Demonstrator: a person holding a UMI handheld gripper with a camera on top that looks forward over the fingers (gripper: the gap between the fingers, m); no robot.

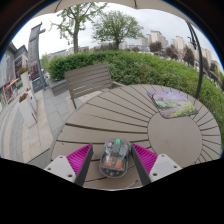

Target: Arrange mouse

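Where the slatted round bench (120, 125) curves toward its near edge, the mouse (114, 157) sits between the pink pads (80, 158) of the claw (113, 160). Claw open, with a gap at either side. Bare slats ahead, up to a mouse pad (172, 101) (patterned, near the far right rim). Wooden chair (88, 80) beyond the left edge, hedge (140, 66) behind.

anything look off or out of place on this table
Nothing looks spilled or damaged. The mouse sits between the gripper's pink pads, with a mousepad lying farther back on the slatted round table. The only oddity is the setting: computer gear on outdoor patio furniture, beside a wooden chair and hedge.
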